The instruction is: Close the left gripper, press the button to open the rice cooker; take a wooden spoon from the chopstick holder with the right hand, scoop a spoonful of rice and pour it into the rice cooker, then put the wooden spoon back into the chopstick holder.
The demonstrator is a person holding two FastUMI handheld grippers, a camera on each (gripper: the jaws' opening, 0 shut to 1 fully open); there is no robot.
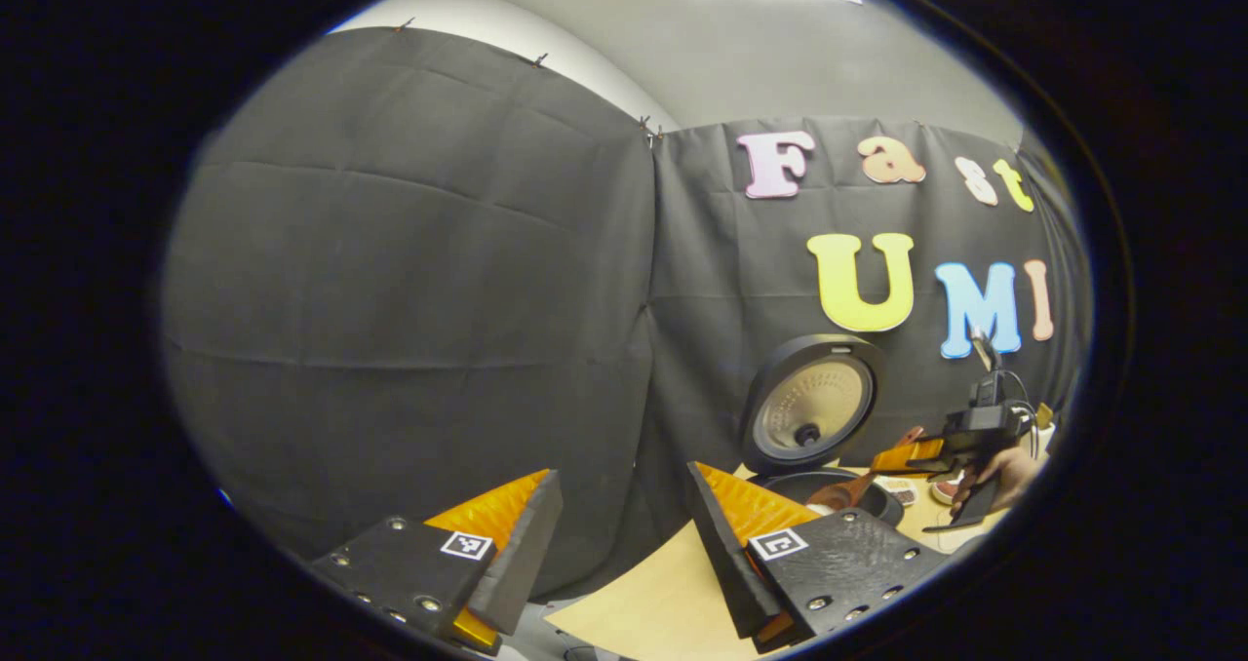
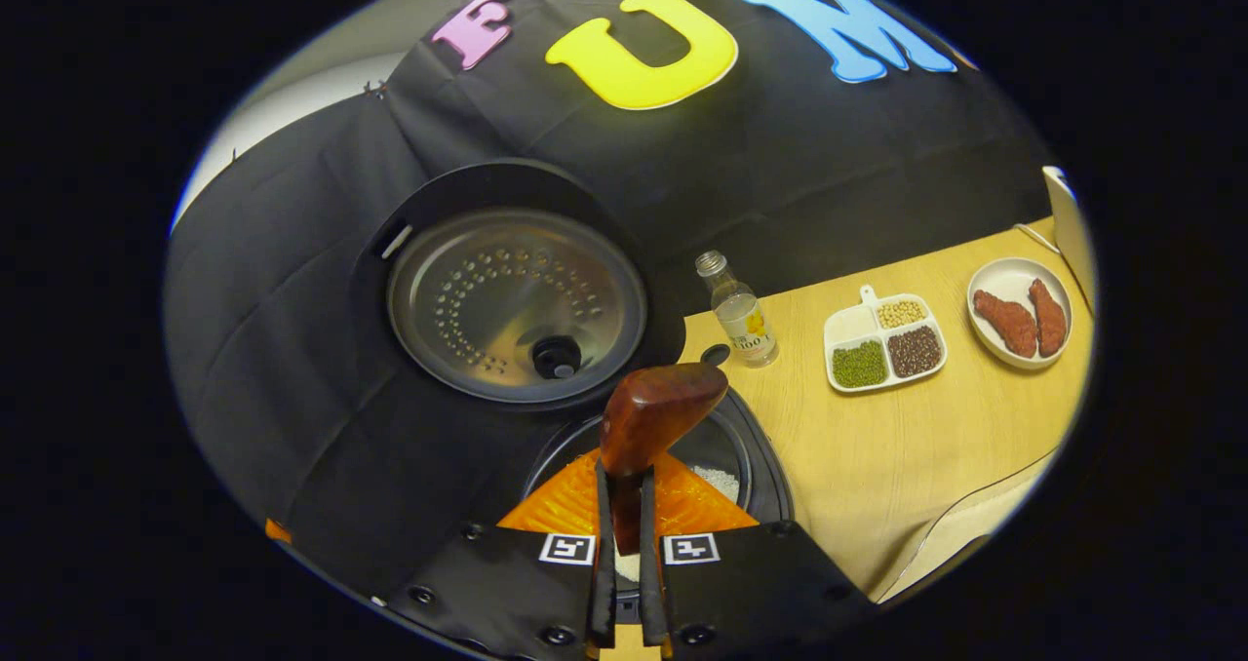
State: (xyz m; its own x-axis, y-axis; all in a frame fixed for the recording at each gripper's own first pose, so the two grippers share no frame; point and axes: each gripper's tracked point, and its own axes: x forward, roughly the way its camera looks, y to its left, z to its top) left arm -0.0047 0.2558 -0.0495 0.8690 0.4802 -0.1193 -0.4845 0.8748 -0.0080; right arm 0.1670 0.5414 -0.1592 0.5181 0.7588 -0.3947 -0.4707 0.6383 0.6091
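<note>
Over the open rice cooker [image 2: 673, 466], right gripper [image 2: 625, 505] fingers clamp the wooden spoon [image 2: 651, 417]; left gripper [image 1: 624, 534] fingers spread.

Left gripper view: low over table [image 1: 653, 602] edge, facing booth wall, far from rice cooker [image 1: 814, 417]. Right gripper view: close above rice cooker [image 2: 517, 305], angled down past it along table [image 2: 926, 447]. Shared: cooker's raised lid, table

Place: staged recording booth | Evidence: black cloth wall [image 1: 409, 281], wooden table [image 2: 936, 447], food dishes [image 2: 1019, 312]
</note>
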